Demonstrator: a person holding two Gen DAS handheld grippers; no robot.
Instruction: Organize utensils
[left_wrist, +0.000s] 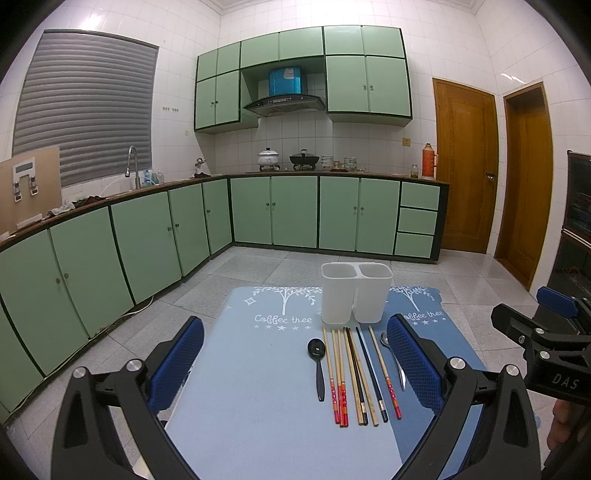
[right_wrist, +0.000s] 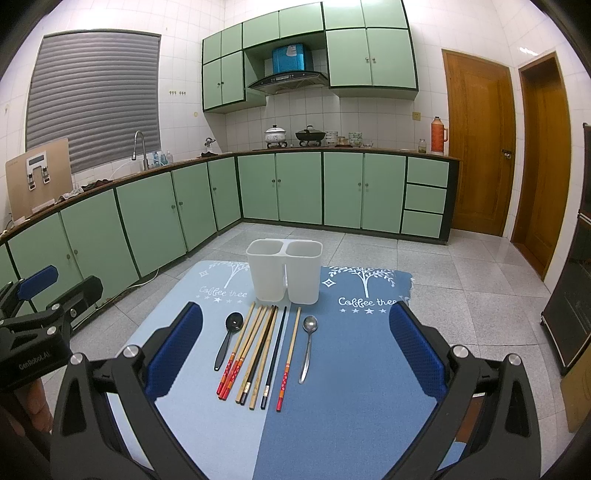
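A white two-compartment utensil holder stands upright and empty at the far side of a blue mat. In front of it lie a black spoon, several chopsticks in a row, and a metal spoon. My left gripper hovers open above the mat, nothing between its blue pads. My right gripper is likewise open and empty, framing the utensils. Each gripper shows at the edge of the other's view.
The mat lies on a small table over a grey tiled floor. Green kitchen cabinets run along the left and back. Wooden doors stand at the right, a dark cabinet at the far right.
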